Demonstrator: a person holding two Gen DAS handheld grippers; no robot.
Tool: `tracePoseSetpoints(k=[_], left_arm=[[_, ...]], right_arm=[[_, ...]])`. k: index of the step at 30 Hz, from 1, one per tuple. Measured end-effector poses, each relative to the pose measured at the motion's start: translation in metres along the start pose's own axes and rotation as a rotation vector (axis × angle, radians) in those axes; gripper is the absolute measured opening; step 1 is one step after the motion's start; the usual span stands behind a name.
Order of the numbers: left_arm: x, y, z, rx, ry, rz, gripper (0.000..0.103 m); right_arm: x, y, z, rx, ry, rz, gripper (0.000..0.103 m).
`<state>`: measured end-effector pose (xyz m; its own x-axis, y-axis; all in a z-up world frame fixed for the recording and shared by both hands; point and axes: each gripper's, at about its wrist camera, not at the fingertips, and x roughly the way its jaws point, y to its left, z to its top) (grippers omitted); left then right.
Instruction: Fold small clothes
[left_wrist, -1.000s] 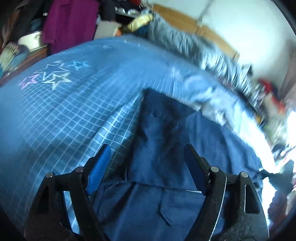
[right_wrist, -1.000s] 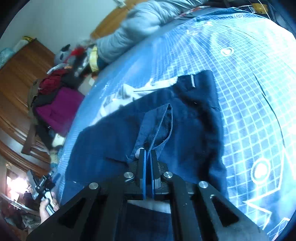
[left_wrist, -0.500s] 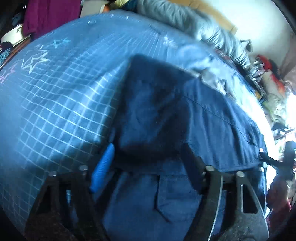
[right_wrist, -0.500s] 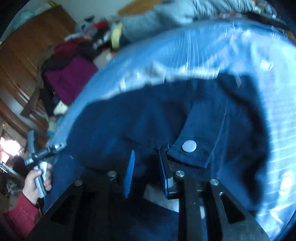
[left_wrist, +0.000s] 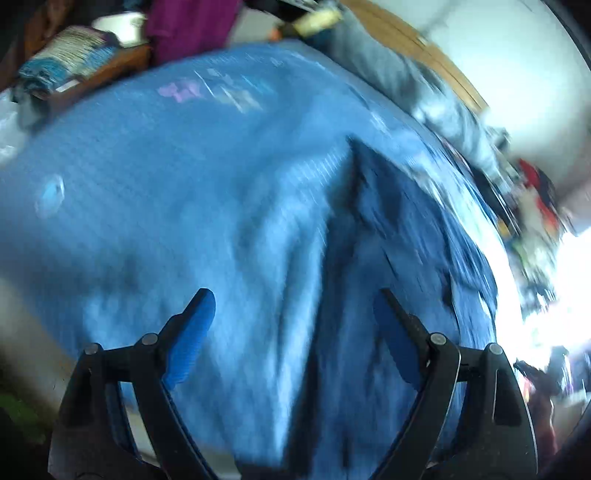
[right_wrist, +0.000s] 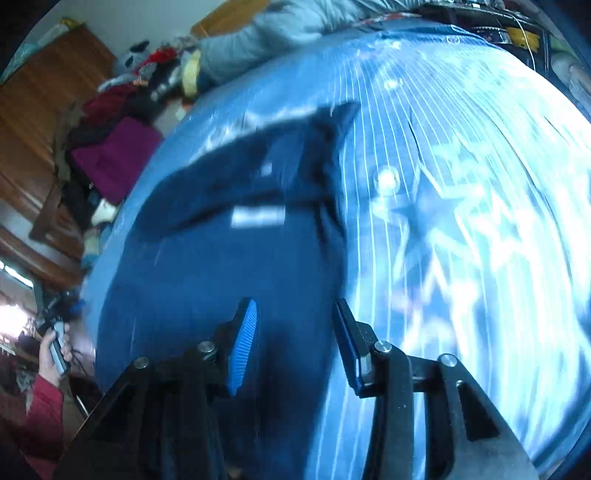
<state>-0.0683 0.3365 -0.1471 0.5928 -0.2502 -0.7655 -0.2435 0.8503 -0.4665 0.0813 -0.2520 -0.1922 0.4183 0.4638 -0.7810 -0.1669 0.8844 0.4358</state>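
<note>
Left wrist view: the left tool (left_wrist: 291, 321) has just been opening and holds nothing; the dark garment (left_wrist: 388, 236) lies on the bed (left_wrist: 166, 192) beyond it, blurred.

Right wrist view: the right tool (right_wrist: 293, 332) has just been opening, empty, above the garment (right_wrist: 207, 266).

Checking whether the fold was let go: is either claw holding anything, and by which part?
Nothing is held. The right claw has just been opening above the navy garment; the left claw stands open too.
</note>
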Motion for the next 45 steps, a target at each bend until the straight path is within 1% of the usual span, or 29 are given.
tracePoseSetpoints(k=[2,3,4,6,7,9,11,13,16,20,26,28,29,30,31,33,34,36,39,40,42,45], left_arm=[[-0.003,-0.004,-0.016,0.008,0.046,-0.048,0.086],[-0.002,-0.005,-0.027,0.013,0.062,-0.062,0.086],[-0.005,-0.007,-0.033,0.019,0.067,-0.06,0.086],[-0.008,-0.011,-0.045,0.02,0.073,-0.051,0.086],[-0.01,-0.012,-0.048,0.015,0.072,-0.044,0.086],[-0.013,-0.017,-0.045,0.018,0.059,-0.04,0.086],[-0.018,-0.024,-0.04,0.031,0.032,-0.023,0.086],[-0.025,-0.029,-0.038,0.057,0.015,-0.015,0.086],[-0.027,-0.032,-0.038,0.07,-0.006,-0.026,0.086],[-0.029,-0.027,-0.043,0.057,-0.02,-0.031,0.086],[-0.032,-0.02,-0.053,0.02,-0.021,-0.031,0.086],[-0.033,-0.018,-0.054,0.011,-0.015,-0.036,0.086],[-0.034,-0.017,-0.055,0.008,-0.009,-0.041,0.086],[-0.034,-0.016,-0.057,0.005,0.001,-0.054,0.086],[-0.034,-0.014,-0.058,0.001,0.012,-0.069,0.086],[-0.034,-0.01,-0.063,-0.005,0.036,-0.097,0.086],[-0.033,-0.01,-0.065,-0.005,0.053,-0.104,0.086],[-0.028,-0.008,-0.071,0.002,0.097,-0.119,0.086],[-0.022,-0.011,-0.079,0.035,0.161,-0.128,0.086],[-0.021,-0.012,-0.083,0.049,0.178,-0.127,0.086],[-0.02,-0.011,-0.087,0.067,0.199,-0.112,0.085],[-0.025,-0.001,-0.091,0.055,0.203,-0.109,0.085]], right_arm=[[-0.01,0.004,-0.033,-0.023,0.042,-0.04,0.049],[-0.014,0.008,-0.05,-0.045,0.06,-0.093,0.049],[-0.017,0.02,-0.065,-0.088,0.071,-0.161,0.049],[-0.019,0.041,-0.092,-0.215,0.09,-0.322,0.049],[-0.02,0.05,-0.102,-0.251,0.084,-0.367,0.049],[-0.022,0.065,-0.115,-0.265,0.062,-0.401,0.051],[-0.026,0.076,-0.124,-0.281,0.029,-0.456,0.055],[-0.027,0.084,-0.127,-0.299,0.012,-0.486,0.056],[-0.029,0.091,-0.127,-0.311,-0.002,-0.503,0.057],[-0.027,0.096,-0.121,-0.308,-0.018,-0.51,0.058],[-0.018,0.101,-0.113,-0.321,-0.019,-0.514,0.061],[-0.017,0.099,-0.113,-0.315,-0.011,-0.492,0.061],[-0.019,0.096,-0.113,-0.293,-0.005,-0.448,0.061],[-0.022,0.088,-0.113,-0.249,0.002,-0.367,0.061],[-0.026,0.077,-0.113,-0.185,0.013,-0.265,0.061],[-0.027,0.049,-0.117,-0.046,0.057,-0.073,0.061],[-0.025,0.037,-0.121,0.01,0.088,-0.018,0.061],[-0.018,0.022,-0.131,0.053,0.151,0.029,0.061],[0.001,0.017,-0.146,0.081,0.241,0.083,0.061],[0.008,0.018,-0.149,0.081,0.258,0.075,0.061],[0.019,0.019,-0.152,0.085,0.273,0.06,0.061],[0.03,0.016,-0.152,0.115,0.275,0.081,0.061]])
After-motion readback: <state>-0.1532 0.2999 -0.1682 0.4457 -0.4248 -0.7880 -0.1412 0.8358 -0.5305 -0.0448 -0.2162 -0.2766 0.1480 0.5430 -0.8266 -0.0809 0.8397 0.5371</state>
